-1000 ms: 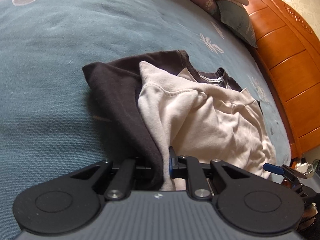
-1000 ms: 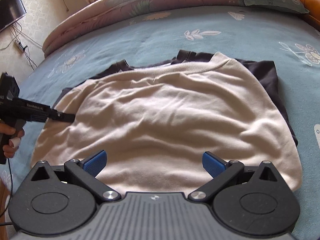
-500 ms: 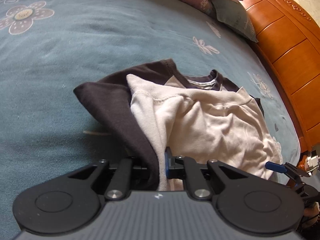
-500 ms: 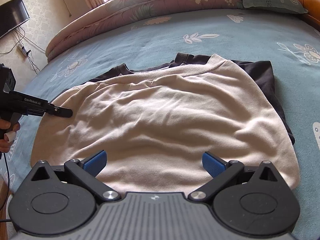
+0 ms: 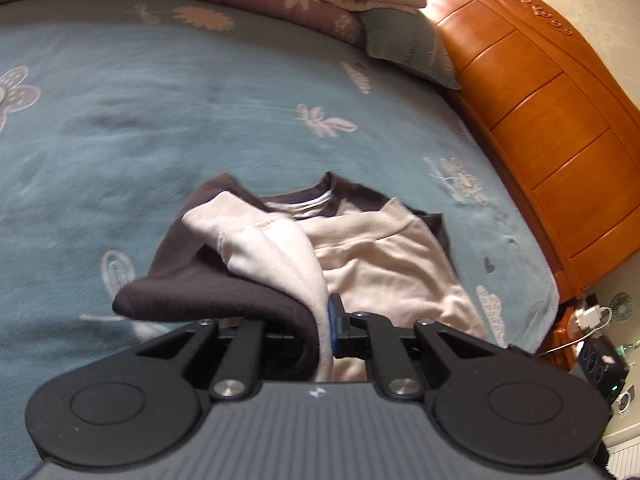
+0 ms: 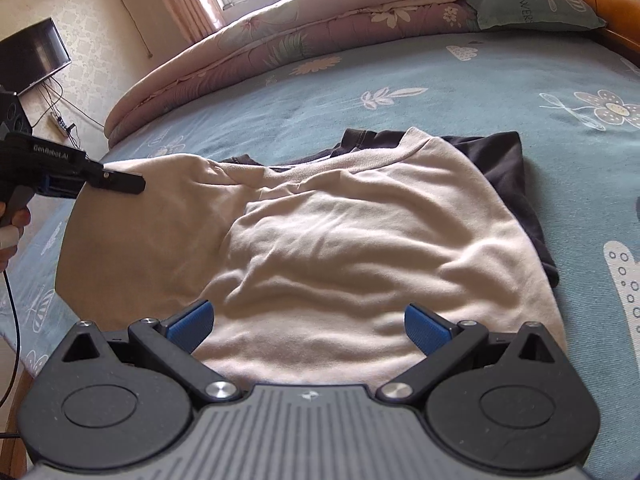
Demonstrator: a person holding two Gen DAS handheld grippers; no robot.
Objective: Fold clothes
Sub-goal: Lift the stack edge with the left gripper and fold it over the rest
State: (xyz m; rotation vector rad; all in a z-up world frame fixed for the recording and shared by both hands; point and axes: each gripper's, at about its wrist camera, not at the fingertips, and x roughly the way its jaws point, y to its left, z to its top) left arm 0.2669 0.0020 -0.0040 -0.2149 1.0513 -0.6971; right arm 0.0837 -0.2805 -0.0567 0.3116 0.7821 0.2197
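A cream sweatshirt with dark brown sleeves lies back-up on the teal bedspread. My left gripper is shut on its side edge, with cream and dark brown fabric pinched between the jaws and draped over the left finger. In the right wrist view the left gripper holds that edge raised off the bed at the left. My right gripper stands open over the sweatshirt's near hem, its blue pads wide apart with nothing pressed between them.
A wooden headboard runs along the bed's right side, with a green pillow and a rolled floral quilt at the far end. A nightstand with cables stands beyond the bed corner. A dark screen hangs on the wall.
My left gripper has risen with the pinched edge, lifting that side of the sweatshirt off the bed and over the body. The right gripper has shifted slightly and stays open.
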